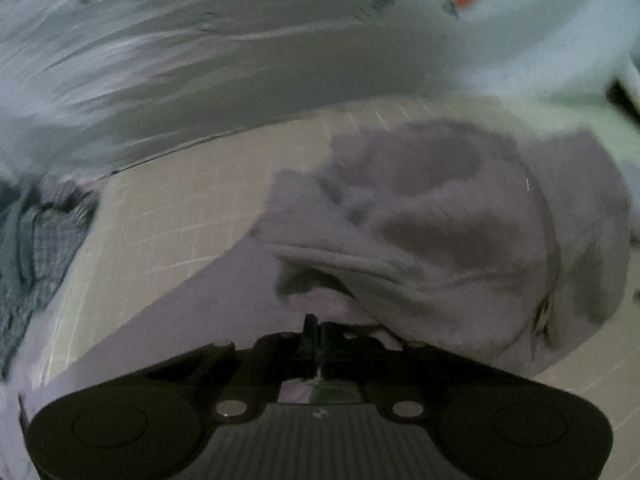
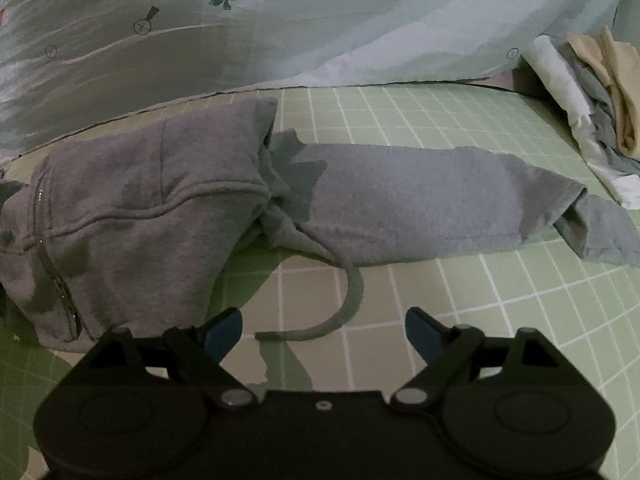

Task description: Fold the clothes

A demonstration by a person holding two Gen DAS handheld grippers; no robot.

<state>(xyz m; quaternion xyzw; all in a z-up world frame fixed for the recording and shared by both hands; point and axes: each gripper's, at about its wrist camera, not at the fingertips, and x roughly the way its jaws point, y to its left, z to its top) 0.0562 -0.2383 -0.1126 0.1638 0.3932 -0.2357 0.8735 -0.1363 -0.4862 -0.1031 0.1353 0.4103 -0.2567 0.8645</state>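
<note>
A grey zip-up hoodie [image 2: 140,200] lies crumpled on the green checked sheet [image 2: 480,320], one part of it [image 2: 400,208] stretched out to the right. Its drawstring [image 2: 352,300] curls toward me and ends between the blue pads [image 2: 224,328] of my right gripper [image 2: 324,330], which stands open just above the sheet and touches nothing. In the blurred left wrist view the hoodie [image 1: 460,220] bulges close ahead. My left gripper [image 1: 314,330] is shut, its fingertips pinched on the hoodie's near fabric, which hides their ends.
A pale blanket with carrot prints [image 2: 320,20] is heaped along the back. A pile of white, grey and beige clothes [image 2: 600,100] sits at the far right. In the left wrist view a checked, teal cloth [image 1: 36,248] lies bunched at the left edge.
</note>
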